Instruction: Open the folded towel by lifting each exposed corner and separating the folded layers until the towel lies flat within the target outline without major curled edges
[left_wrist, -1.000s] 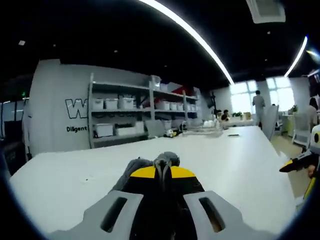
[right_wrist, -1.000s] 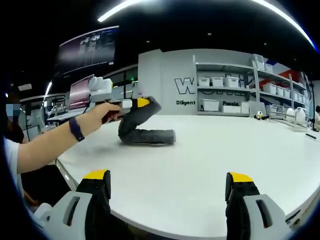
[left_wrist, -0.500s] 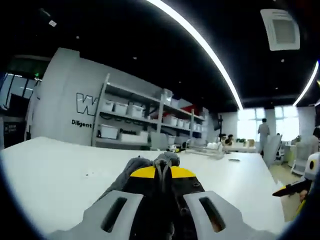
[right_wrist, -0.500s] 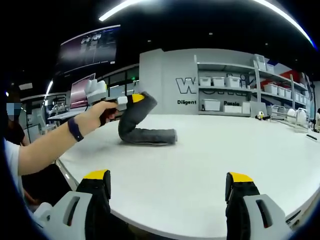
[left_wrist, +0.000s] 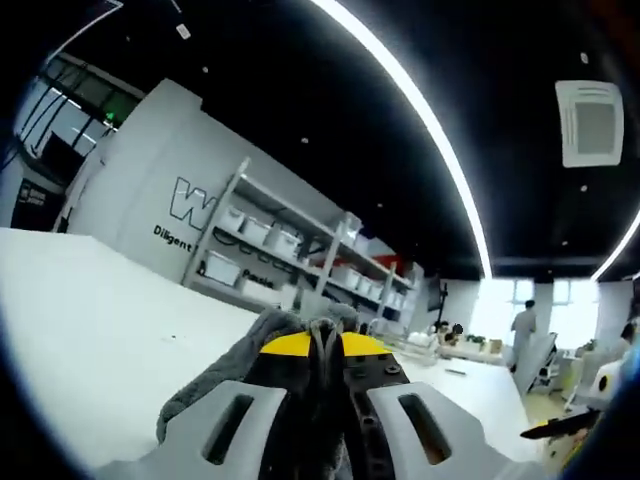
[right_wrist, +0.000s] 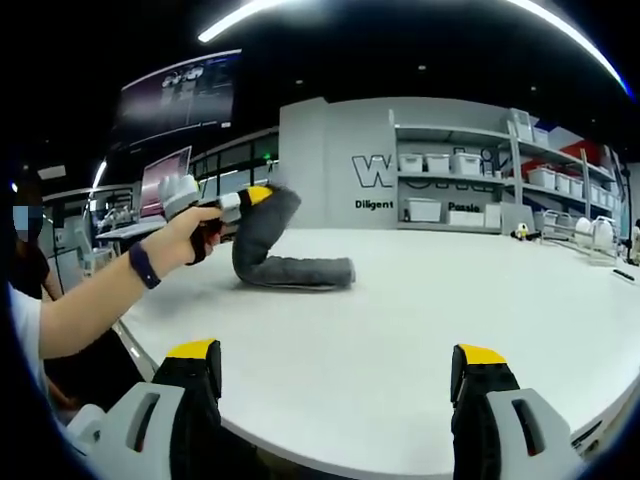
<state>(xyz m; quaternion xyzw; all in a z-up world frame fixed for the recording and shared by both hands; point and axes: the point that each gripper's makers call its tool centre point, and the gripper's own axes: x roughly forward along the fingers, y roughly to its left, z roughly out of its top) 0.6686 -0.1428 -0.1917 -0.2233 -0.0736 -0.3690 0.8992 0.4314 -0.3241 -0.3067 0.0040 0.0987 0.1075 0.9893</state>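
A dark grey towel (right_wrist: 285, 258) lies on the white table (right_wrist: 400, 320), one end pulled up in an arch. My left gripper (right_wrist: 262, 195) is shut on that raised corner, held by a hand with a dark wristband. In the left gripper view the yellow-tipped jaws (left_wrist: 322, 342) are closed with grey towel cloth (left_wrist: 225, 365) bunched between and around them. My right gripper (right_wrist: 338, 355) stands open at the near table edge, nothing between its fingers, well apart from the towel. The right gripper's tip (left_wrist: 555, 428) shows at the lower right of the left gripper view.
Shelves with white bins (right_wrist: 455, 190) stand against the grey wall behind the table. Small items (right_wrist: 590, 235) sit at the table's far right. People (left_wrist: 522, 330) stand near bright windows in the distance. A person's arm (right_wrist: 90, 300) reaches in from the left.
My left gripper has drawn the towel corner further left and back, and tilted upward so its view shows more ceiling. The right gripper has stayed still and open.
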